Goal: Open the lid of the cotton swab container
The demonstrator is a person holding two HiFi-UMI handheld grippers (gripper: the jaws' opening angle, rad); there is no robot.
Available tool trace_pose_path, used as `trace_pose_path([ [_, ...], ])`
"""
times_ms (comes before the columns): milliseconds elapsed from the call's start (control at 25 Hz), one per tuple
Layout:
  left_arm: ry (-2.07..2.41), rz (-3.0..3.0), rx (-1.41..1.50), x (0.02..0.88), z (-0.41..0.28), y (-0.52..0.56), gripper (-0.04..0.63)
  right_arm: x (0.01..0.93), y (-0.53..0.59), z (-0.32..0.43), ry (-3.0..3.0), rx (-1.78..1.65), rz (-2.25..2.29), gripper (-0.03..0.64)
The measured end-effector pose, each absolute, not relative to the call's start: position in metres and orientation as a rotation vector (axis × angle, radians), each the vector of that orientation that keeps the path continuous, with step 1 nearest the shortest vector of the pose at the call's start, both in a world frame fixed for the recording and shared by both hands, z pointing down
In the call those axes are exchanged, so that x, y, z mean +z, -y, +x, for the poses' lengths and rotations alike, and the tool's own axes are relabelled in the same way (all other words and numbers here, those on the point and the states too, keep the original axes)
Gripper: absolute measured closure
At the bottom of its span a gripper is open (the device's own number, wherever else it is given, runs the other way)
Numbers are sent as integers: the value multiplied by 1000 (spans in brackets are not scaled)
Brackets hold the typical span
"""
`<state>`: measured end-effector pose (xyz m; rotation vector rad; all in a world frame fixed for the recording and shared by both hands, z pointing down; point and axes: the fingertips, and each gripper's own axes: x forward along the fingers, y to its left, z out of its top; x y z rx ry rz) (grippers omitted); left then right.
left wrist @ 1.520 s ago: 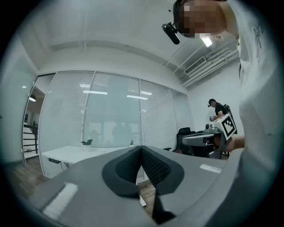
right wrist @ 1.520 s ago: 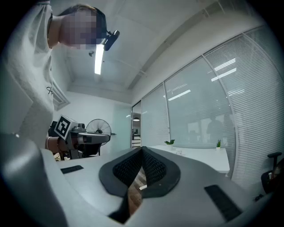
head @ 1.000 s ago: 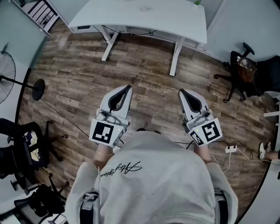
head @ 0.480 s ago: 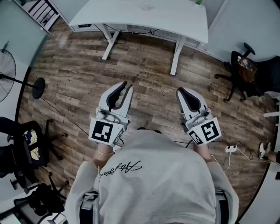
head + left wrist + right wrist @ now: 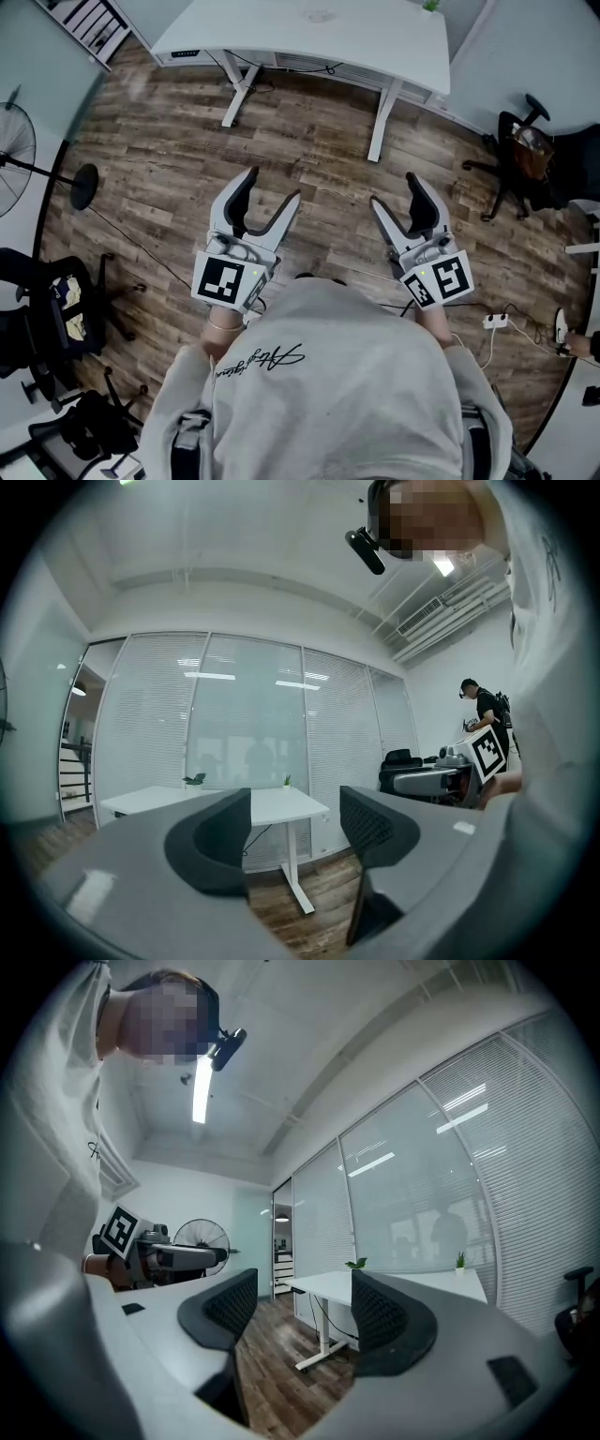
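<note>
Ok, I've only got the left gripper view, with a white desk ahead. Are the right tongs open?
Observer: Yes. The right gripper has just been opening; its tongs stand apart with nothing between them.
Operator: What's beside me, out of frame?
Observer: In the head view, a black office chair stands at the person's left.
Operator: Anything on the desk?
Observer: From above, one small pale thing lies on the white desk, too faint to name.
</note>
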<state>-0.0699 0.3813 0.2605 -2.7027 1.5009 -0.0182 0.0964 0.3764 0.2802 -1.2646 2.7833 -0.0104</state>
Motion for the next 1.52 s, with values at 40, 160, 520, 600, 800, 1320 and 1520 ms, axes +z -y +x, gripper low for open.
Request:
trace_pose_path([
  [40, -1502, -2706, -18, 261, -70, -381, 305, 280, -376, 96, -2778, -13, -1273, 314],
  [160, -1504, -2712, 1, 261, -70, -381, 259, 282, -374, 96, -2772, -19, -1280, 284],
  [520, -1474, -2725, 4, 263, -72, -381, 236, 285, -374, 83, -2795, -28, -1261, 279],
  [600, -1480, -2728, 17, 263, -78, -381, 236, 286, -375, 79, -2797, -31, -1266, 279],
  [800, -1471, -2731, 1, 267, -86, -382, 236, 289, -376, 75, -2790, -44, -1291, 279],
  [1320, -1429, -2776, 0, 278, -123, -381, 236, 294, -379, 39, -2772, -31, -1347, 281],
  [1520, -1371, -2796, -54, 286, -135, -380, 236, 302, -382, 31, -2748, -70, -1394, 281],
])
